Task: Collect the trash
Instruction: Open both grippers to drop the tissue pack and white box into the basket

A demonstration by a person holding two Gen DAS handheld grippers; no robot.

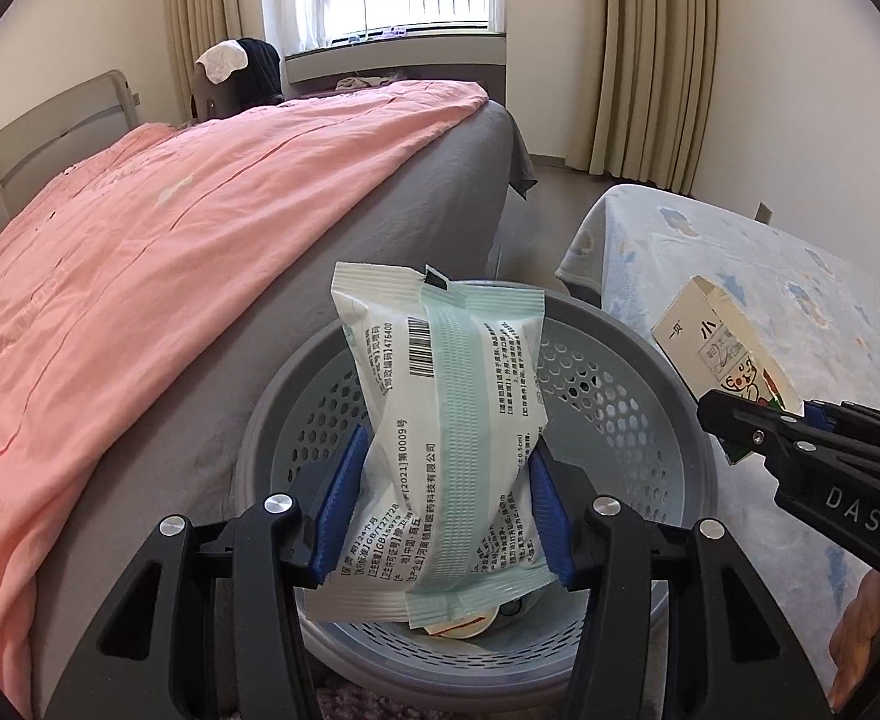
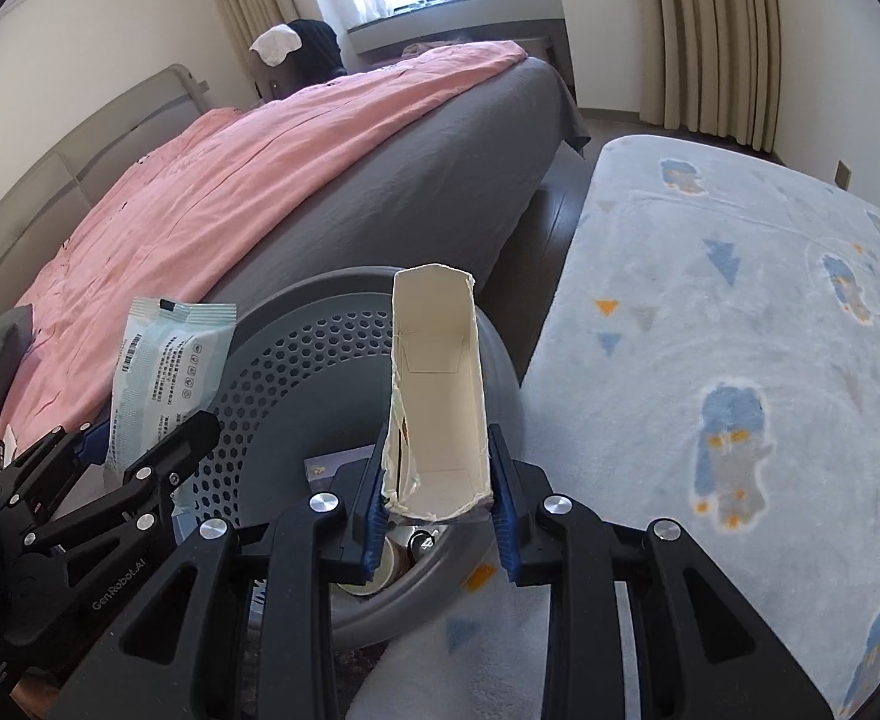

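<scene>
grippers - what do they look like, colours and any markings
Both are the same build: the left gripper and right gripper have matte black angular linkage arms with cut-out slots, silver round pivot bolts, and ribbed blue finger pads. White lettering shows on the bodies: "DAS" on the right one, "GenRobot.AI" on the left.

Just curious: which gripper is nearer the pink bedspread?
Left. The left gripper hangs over the bin beside the pink bedspread; the right gripper is farther, toward the blue blanket.

Your left gripper (image 1: 440, 498) (blue pads pinched inward) clamps its load; your right gripper (image 2: 437, 516), just right, grips likewise.
</scene>
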